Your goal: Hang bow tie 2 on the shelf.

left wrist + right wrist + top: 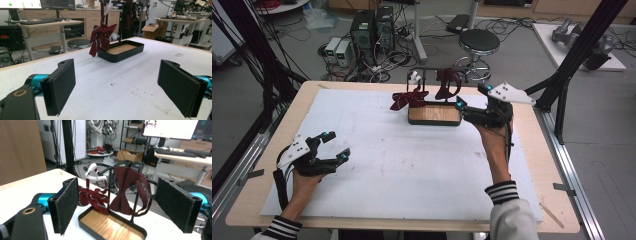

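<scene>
A black tray [434, 122] with a wooden floor stands at the far middle of the white mat [387, 160], and a thin black rack rises from it. On the rack hangs a plain maroon bow tie [447, 84] [123, 195]. A striped maroon bow tie [404, 100] [93, 198] with a white strap droops over the tray's left end. My right gripper [473, 98] [125, 205] is open just right of the tray, facing both ties, with nothing between its pads. My left gripper [338, 145] [117, 87] rests open and empty near the mat's left edge, far from the tray [117, 58].
Bare mat lies between the left gripper and the tray. Beyond the table's far edge stand a round stool [479, 42] and computer towers [372, 27] among cables. A black frame post [582, 50] slants up at the right.
</scene>
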`<state>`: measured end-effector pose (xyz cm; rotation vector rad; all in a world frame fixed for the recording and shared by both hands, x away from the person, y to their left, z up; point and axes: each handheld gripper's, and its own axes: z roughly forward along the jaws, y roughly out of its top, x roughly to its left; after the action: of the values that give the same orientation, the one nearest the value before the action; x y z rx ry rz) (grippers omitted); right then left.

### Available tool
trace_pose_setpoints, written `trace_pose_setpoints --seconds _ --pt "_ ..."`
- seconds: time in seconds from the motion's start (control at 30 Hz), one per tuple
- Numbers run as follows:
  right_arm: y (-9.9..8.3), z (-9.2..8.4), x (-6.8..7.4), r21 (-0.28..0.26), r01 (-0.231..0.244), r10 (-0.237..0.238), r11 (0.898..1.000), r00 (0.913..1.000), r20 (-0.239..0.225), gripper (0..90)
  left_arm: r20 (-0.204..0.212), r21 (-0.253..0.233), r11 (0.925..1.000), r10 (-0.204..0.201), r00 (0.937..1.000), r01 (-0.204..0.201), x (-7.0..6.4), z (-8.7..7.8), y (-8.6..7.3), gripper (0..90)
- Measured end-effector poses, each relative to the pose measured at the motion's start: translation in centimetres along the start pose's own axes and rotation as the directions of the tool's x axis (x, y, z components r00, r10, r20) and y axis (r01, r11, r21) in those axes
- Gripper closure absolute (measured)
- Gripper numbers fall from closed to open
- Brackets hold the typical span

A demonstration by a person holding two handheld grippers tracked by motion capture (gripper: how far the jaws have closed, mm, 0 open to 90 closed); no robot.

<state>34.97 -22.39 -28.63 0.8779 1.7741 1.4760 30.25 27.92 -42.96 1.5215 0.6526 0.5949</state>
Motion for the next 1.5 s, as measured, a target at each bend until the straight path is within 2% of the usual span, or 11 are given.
trace_pose_setpoints --seconds 0.2,0.3,0.4,0.5,0.53,0.63,0.8,0.87,1.2,1.5 --pt "-2.5 -3.1 1.5 -0.039 0.023 -0.023 0.999 0.9997 0.005 18.5 -0.023 -0.006 0.9999 0.016 0.9996 -0.016 -0.5 -0.2 -0.1 15.1" --pt "-4.4 -4.7 2.0 -0.071 0.003 -0.002 0.997 1.0 0.009 18.5 -0.035 -0.021 0.9994 0.025 0.9991 -0.026 -0.8 -0.4 -0.1 15.1" --pt "-6.3 -5.6 2.3 -0.068 0.009 -0.007 0.998 0.9996 0.027 18.5 -0.04 -0.024 0.9995 0.021 0.999 -0.022 -1.0 -0.6 -0.3 15.1" --pt "-8.2 -6.3 2.4 -0.096 -0.016 0.018 0.995 0.9996 0.023 17.8 -0.047 -0.027 0.9993 0.023 0.9986 -0.025 -1.2 -0.8 -0.4 15.0" --pt "-8.7 -6.5 2.5 -0.102 -0.01 0.013 0.995 0.9997 0.022 17.7 -0.051 -0.029 0.9993 0.024 0.9984 -0.025 -1.3 -0.9 -0.4 14.9" --pt "-10.2 -6.7 2.7 -0.11 -0.006 0.009 0.994 0.9996 0.026 17.0 -0.059 -0.033 0.999 0.026 0.9979 -0.028 -1.4 -1.2 -0.6 14.9" --pt "-12.4 -6.9 2.9 -0.132 -0.048 0.052 0.99 0.9982 0.028 16.9 -0.07 -0.037 0.9988 0.029 0.9971 -0.031 -1.7 -1.7 -0.9 14.9" --pt "-13.0 -6.9 3.0 -0.134 -0.048 0.052 0.99 0.9981 0.031 16.9 -0.074 -0.04 0.9986 0.031 0.9967 -0.034 -1.7 -1.9 -1.1 14.8" --pt "-15.3 -6.6 3.7 -0.125 -0.063 0.067 0.99 0.9974 0.027 16.4 -0.097 -0.039 0.9983 0.04 0.9945 -0.044 -2.2 -2.1 -1.8 14.7" --pt "-16.5 -6.4 4.1 -0.121 -0.048 0.051 0.992 0.9985 0.023 16.4 -0.116 -0.046 0.9978 0.042 0.9924 -0.048 -2.1 -2.4 -2.3 14.6"
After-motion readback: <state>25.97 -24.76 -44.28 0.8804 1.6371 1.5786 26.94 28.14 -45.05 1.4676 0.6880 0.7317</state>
